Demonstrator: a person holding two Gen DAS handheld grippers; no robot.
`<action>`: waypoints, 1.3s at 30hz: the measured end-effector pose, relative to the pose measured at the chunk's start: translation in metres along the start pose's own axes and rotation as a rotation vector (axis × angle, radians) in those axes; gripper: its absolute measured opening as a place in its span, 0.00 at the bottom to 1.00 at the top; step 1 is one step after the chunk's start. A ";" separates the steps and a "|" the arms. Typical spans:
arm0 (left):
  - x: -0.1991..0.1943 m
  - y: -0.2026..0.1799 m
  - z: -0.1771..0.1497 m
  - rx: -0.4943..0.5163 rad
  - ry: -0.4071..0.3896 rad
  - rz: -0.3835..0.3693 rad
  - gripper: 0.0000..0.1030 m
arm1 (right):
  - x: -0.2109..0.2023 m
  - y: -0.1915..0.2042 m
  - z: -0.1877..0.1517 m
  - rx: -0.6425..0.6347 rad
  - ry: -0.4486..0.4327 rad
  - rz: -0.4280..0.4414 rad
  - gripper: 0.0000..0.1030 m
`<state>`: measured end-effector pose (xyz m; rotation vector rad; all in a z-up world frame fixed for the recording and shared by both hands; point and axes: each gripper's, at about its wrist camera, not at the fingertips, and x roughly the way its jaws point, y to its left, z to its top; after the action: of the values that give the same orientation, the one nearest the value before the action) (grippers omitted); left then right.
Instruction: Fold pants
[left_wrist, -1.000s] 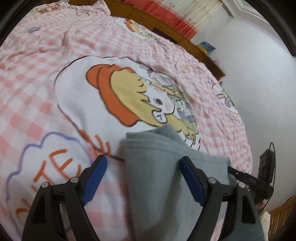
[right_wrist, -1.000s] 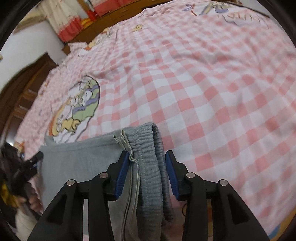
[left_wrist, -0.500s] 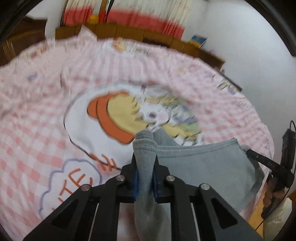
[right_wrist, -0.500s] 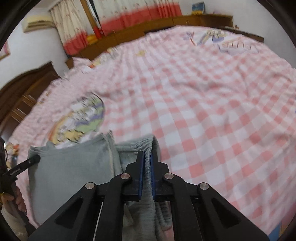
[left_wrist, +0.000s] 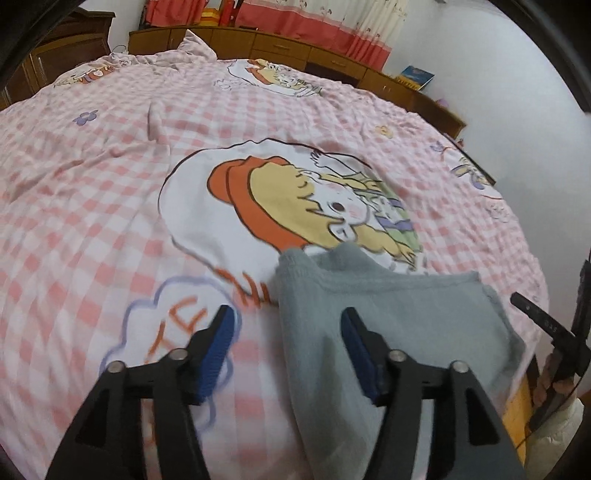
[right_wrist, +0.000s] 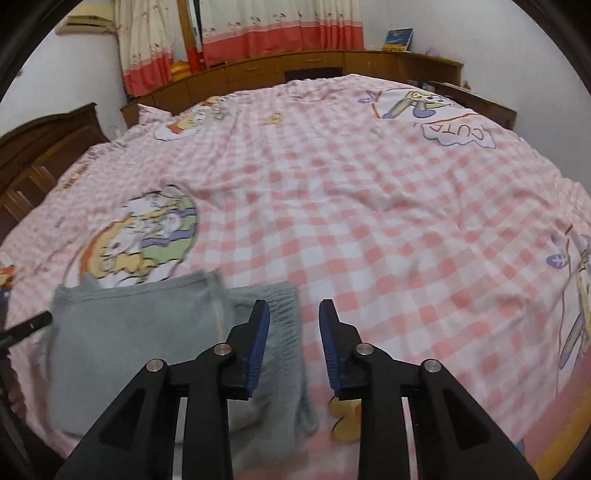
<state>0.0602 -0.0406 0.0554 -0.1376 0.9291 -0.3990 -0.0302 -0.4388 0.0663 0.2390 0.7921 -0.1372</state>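
Note:
The grey pants (left_wrist: 391, 314) lie folded near the front edge of the bed. In the left wrist view my left gripper (left_wrist: 290, 332) hovers over their left end, jaws opening. The fabric's edge runs between the blue pads without touching them. In the right wrist view the pants (right_wrist: 140, 332) fill the lower left, and their ribbed waistband (right_wrist: 284, 317) lies just inside the left pad. My right gripper (right_wrist: 294, 328) stands above that waistband, jaws opening and gripping nothing.
A pink checked bed cover (left_wrist: 110, 206) with a large cartoon print (left_wrist: 295, 206) spreads far ahead. Wooden cabinets (right_wrist: 295, 70) and curtains (right_wrist: 258, 26) line the far side. A hand (left_wrist: 554, 384) holds the other gripper at the bed's right edge, by a white wall (left_wrist: 517, 92).
Half a second ago both grippers were shut on pinched folds of the pants. Now both have let go and opened, and the fabric has dropped flat. Both views have pulled back and up.

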 end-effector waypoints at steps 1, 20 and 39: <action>-0.004 -0.001 -0.004 -0.001 0.002 -0.007 0.66 | -0.004 0.003 -0.004 -0.004 0.010 0.018 0.28; -0.058 -0.057 -0.116 0.192 0.085 0.028 0.88 | -0.038 0.042 -0.082 0.026 0.117 0.209 0.28; -0.025 -0.056 -0.118 0.150 0.080 0.160 0.87 | -0.012 0.063 -0.107 0.049 0.188 0.303 0.28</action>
<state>-0.0629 -0.0759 0.0194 0.0901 0.9776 -0.3264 -0.0982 -0.3496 0.0126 0.4193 0.9298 0.1540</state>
